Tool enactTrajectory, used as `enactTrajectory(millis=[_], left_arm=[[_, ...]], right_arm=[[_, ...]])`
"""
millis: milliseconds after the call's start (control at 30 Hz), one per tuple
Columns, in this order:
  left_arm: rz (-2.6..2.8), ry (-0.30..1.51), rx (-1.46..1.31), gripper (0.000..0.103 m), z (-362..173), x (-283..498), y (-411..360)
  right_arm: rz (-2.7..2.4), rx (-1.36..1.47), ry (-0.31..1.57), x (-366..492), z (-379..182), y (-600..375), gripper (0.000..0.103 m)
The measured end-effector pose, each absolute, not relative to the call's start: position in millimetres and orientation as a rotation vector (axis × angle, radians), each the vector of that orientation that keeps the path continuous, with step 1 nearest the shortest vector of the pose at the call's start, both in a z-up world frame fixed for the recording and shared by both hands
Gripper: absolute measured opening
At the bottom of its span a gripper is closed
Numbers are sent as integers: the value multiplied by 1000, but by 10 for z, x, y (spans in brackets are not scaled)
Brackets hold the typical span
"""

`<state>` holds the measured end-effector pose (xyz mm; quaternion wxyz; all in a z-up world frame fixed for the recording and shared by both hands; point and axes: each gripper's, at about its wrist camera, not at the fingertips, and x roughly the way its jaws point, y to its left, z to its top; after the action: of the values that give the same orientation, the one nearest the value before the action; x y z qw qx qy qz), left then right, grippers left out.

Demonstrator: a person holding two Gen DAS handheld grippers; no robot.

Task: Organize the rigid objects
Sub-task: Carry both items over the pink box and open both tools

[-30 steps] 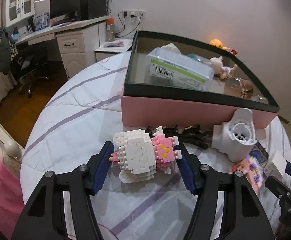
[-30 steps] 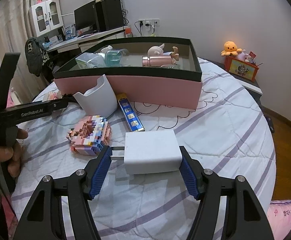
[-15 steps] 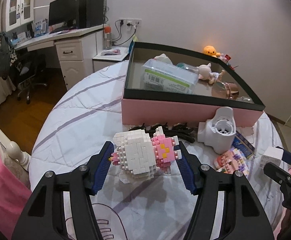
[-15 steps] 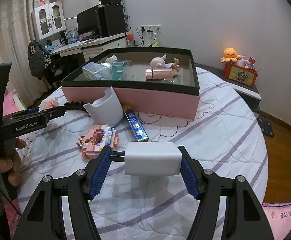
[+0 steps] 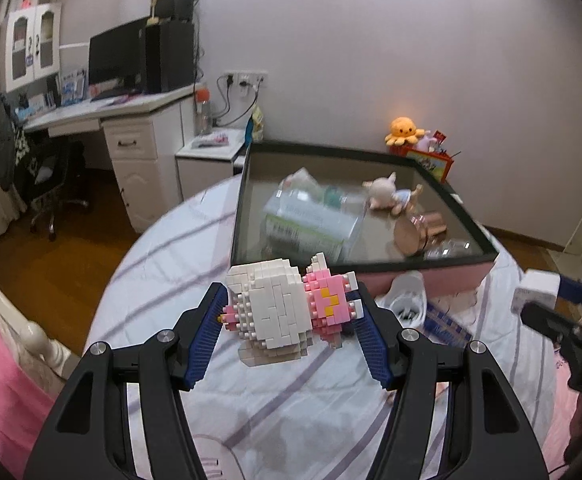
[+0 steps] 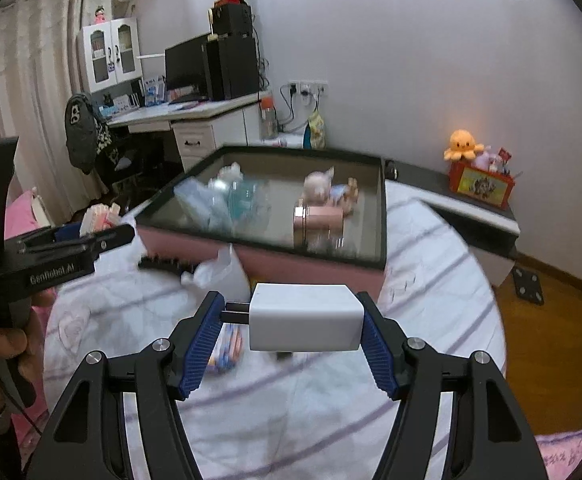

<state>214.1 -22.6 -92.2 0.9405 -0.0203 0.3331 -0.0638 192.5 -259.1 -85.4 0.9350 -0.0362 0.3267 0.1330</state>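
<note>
Left wrist view: the left tongs (image 5: 291,320) are clenched on a white and pink toy figure built of small plastic bricks (image 5: 287,310), its two ends pressed against the blue ribbed pads (image 5: 207,340). The figure hangs clear of the white bed cover with purple stripes (image 5: 163,272), just short of the near wall of the pink cardboard box with a dark rim (image 5: 431,282). Inside the box lie a clear plastic container with a green label (image 5: 311,224), a small doll (image 5: 387,196) and a rose-gold cylinder (image 5: 419,232). At the right edge the other tongs show, carrying something white.

Right wrist view: the right tongs (image 6: 293,326) grasp a white rectangular plug-in charger block (image 6: 305,322) sideways, its metal prongs against the left pad and its flat end against the right pad. It too is held in the air, near the pink box's (image 6: 311,268) front wall. A white plastic holder (image 6: 223,270) and a colourful flat packet (image 6: 227,350) lie on the bed below.

The step in hand looks like the carry: both things are gripped and raised, neither yet over the box. The next move calls for bringing each forward past the rim, choosing a bare patch of the box floor away from the container and cylinder, lowering, then letting the tongs go slack.
</note>
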Motion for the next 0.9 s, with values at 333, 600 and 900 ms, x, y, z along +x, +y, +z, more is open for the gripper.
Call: enactTrajectory(millis=[333,600,900], left_arm=[[-167,619,-6,63,-557,2631,-415],[-198,711,13,63,-701,3535,-596],[-188,834,24,66,-1117,4092,-694]], right_arm=[[300,-72,605,2638,-423,-2525,67],[313,-14,724,3500,-670,-2527,67],[292,81,850,3989,-1132,-2661,68]])
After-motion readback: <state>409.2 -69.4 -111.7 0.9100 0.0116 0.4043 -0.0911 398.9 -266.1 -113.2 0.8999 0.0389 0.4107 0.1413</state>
